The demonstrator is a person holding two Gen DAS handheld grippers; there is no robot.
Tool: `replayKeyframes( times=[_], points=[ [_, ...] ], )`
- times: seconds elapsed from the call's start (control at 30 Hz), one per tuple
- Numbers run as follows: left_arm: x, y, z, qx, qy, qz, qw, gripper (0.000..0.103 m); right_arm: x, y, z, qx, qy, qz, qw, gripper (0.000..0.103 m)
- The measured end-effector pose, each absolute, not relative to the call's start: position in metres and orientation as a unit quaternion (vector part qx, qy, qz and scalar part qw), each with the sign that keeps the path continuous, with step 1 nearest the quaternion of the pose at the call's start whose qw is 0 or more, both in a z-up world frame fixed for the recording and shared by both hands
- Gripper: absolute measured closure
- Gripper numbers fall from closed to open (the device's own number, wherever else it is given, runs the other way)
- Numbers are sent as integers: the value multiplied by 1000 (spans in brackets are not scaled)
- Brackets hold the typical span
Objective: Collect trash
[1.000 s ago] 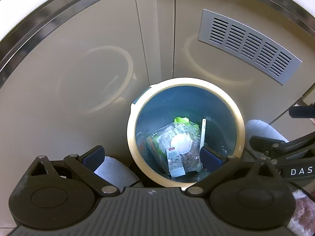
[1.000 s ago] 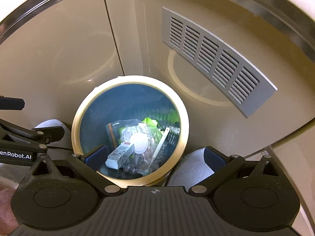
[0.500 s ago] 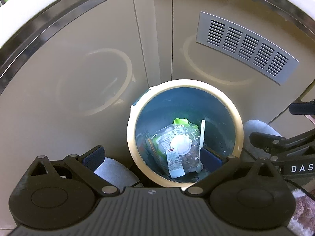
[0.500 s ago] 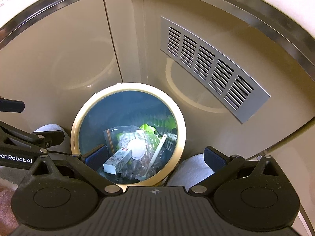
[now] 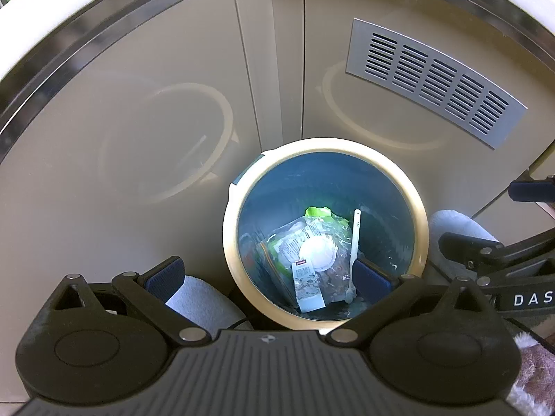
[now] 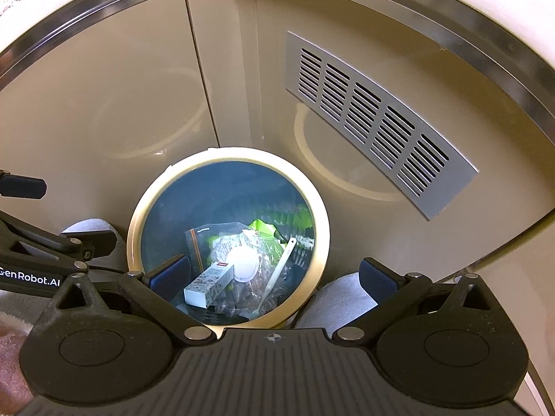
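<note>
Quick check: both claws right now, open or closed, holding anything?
Left claw: open, holding nothing.
Right claw: open, holding nothing.

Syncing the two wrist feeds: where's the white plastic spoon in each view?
Left wrist: white plastic spoon stands near-vertical at the bin's right inner side, just above the left tool's right finger pad.
Right wrist: it slants lower-right of the bin's centre.
Shared landmark: the round white lid beside it.
</note>
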State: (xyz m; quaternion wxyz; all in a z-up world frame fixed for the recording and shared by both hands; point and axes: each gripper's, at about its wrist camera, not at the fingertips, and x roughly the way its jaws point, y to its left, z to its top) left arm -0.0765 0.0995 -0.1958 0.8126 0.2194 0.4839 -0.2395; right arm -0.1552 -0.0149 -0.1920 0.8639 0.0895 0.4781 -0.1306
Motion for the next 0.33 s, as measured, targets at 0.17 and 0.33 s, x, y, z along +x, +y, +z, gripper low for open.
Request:
replayKeyframes(
  times=[0.17, 0.33],
  points=[
    [-76, 99, -196, 218, 485, -239, 812, 0, -154, -15, -192, 90, 478, -129, 864, 0],
    [-77, 100, -195, 217, 482, -238, 814, 0, -154, -17, -194, 96, 481, -128, 862, 0]
  ],
)
